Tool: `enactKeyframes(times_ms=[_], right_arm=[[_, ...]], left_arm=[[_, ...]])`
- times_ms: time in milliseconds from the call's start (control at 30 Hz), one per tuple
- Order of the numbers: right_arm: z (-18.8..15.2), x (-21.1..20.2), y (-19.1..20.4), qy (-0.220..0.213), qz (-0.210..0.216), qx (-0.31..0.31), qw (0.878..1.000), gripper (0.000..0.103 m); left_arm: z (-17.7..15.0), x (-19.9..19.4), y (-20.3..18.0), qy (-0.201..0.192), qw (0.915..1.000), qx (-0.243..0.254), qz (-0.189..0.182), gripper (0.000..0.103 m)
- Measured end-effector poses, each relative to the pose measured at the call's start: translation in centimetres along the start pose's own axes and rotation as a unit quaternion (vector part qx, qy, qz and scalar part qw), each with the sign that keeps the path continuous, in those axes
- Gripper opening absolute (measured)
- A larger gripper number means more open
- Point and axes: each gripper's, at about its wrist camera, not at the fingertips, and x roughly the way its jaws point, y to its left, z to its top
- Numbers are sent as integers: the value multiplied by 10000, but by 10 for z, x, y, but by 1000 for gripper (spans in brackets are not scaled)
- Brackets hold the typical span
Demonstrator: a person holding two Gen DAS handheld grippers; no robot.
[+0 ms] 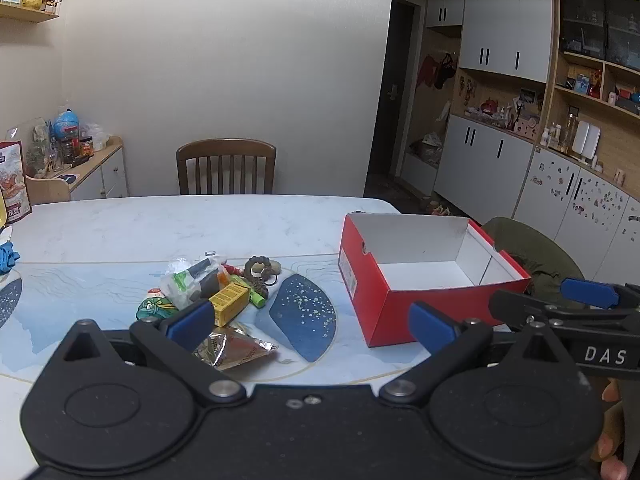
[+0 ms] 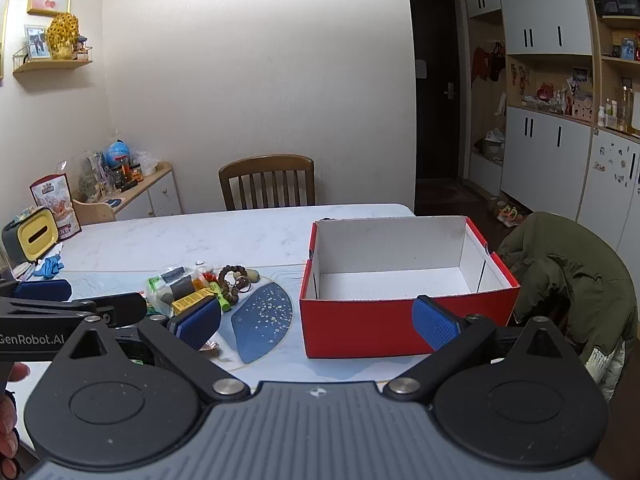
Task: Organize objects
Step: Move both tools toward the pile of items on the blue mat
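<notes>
Grippers first, since they sit nearest to us: our left gripper hangs above the table's near edge with its blue pads spread wide and nothing between them, and our right gripper is just as wide and just as empty. In the left wrist view the right tool reaches in from the right side, and part of a hand shows beneath it.

Just past the left gripper we see a crumpled foil packet lying on the patterned mat. Behind it sits the clutter pile: a yellow carton, a green marker, a clear bag with green print, a flat green cartoon packet and a ring of brown beads, all touching or overlapping.

To the right of the pile, well apart from it, stands the red box, open on top, its white inside bare.

A green jacket drapes over a seat beside the box. Farther off we see a wooden chair at the far side of the white table.
</notes>
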Motion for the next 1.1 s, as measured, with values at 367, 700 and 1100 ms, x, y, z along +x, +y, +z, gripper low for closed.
enactKeyframes(times_ms=[367, 700, 1100], right_arm=[[0, -1, 7, -50, 147, -29, 9999, 103], [2, 0, 17, -121, 424, -156, 9989, 103], [3, 6, 24, -187, 447, -171, 9987, 103]], left_arm=[[2, -7, 6, -98, 9999, -24, 46, 103], [2, -7, 12, -139, 9999, -66, 56, 102], [2, -8, 22, -217, 9997, -81, 41, 102]])
